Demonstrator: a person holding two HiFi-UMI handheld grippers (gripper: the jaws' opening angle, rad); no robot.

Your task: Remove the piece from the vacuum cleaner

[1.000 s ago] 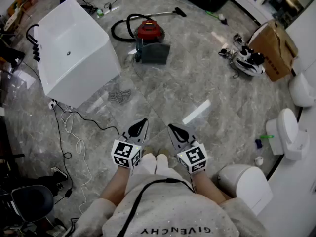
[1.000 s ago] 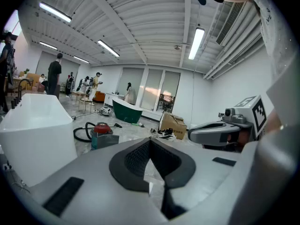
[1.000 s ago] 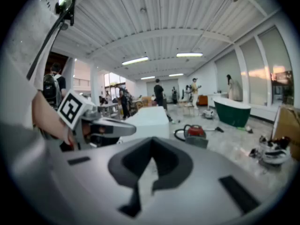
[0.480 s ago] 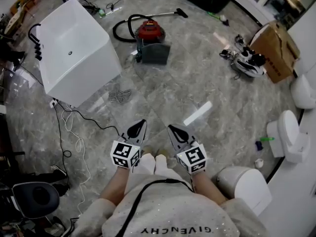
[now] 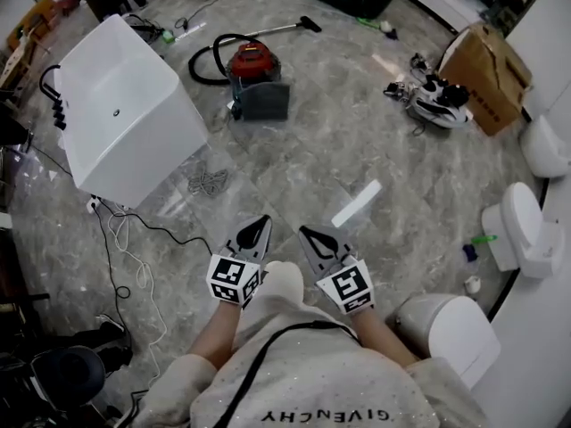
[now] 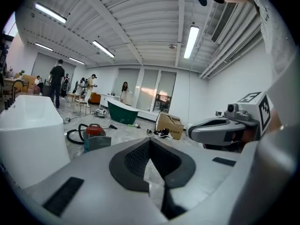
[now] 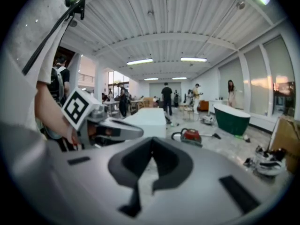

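The red vacuum cleaner point(image 5: 252, 61) stands on the grey marble floor far ahead. Its black hose point(image 5: 207, 53) curls to the left, and a grey box-shaped piece point(image 5: 264, 101) sits against its front. It also shows small in the left gripper view, vacuum cleaner point(image 6: 94, 131), and in the right gripper view, vacuum cleaner point(image 7: 191, 136). My left gripper point(image 5: 253, 231) and right gripper point(image 5: 312, 236) are held side by side close to my body, well short of the vacuum. Both are shut with nothing between the jaws. Each appears in the other's view: right gripper point(image 6: 220, 128), left gripper point(image 7: 117, 128).
A white bathtub point(image 5: 120, 114) stands at the left, with cables point(image 5: 125, 239) trailing on the floor beside it. A cardboard box point(image 5: 486, 74) and a pile of gear point(image 5: 433, 96) lie at the back right. White toilets point(image 5: 522, 230) line the right side. People stand far back.
The view has shifted forward a little and the vacuum sits slightly further left in it. A foot now shows between the grippers. Both grippers stay shut and side by side.
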